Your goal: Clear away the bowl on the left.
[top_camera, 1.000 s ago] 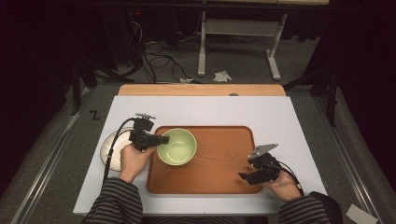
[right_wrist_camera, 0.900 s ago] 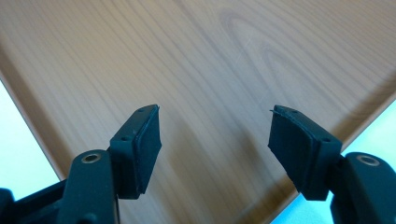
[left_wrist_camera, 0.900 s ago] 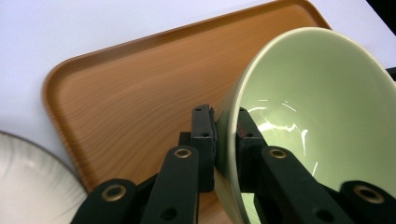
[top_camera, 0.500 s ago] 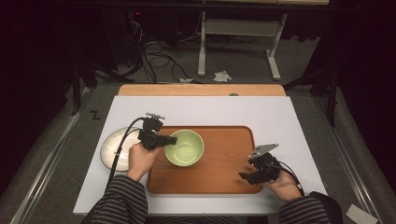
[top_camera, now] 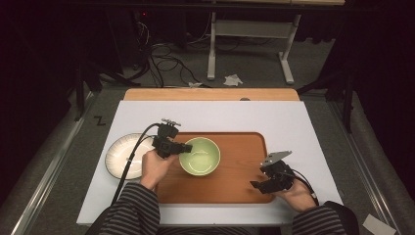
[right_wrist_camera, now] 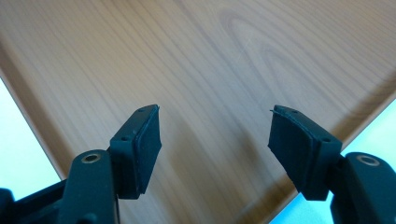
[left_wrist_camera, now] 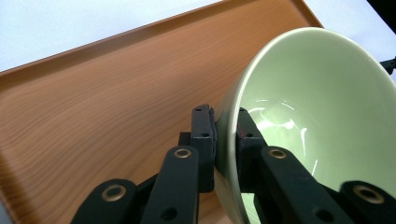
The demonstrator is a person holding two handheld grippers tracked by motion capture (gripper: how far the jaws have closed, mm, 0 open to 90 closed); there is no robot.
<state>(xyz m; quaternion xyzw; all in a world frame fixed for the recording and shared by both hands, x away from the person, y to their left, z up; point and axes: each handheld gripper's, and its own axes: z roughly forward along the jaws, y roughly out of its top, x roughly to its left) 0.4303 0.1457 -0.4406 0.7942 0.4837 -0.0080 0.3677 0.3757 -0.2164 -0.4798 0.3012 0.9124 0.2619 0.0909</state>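
Note:
A pale green bowl (top_camera: 199,156) sits over the wooden tray (top_camera: 240,181), left of its middle. My left gripper (top_camera: 182,147) is shut on the bowl's left rim; in the left gripper view the rim (left_wrist_camera: 225,135) is pinched between the two pads, one inside and one outside the bowl (left_wrist_camera: 322,112). My right gripper (top_camera: 258,185) hovers over the tray's front right corner, open. In the right gripper view its fingers (right_wrist_camera: 144,140) stand wide apart above bare tray wood (right_wrist_camera: 210,70), with nothing between them.
A white plate (top_camera: 122,155) lies on the white table top (top_camera: 220,115) left of the tray, under the left gripper's cable. A wooden strip (top_camera: 210,94) runs along the table's far edge. Dark floor, cables and a desk frame lie beyond.
My left gripper has carried the bowl to the right across the tray, uncovering more of the white plate. The right gripper has stayed where it was.

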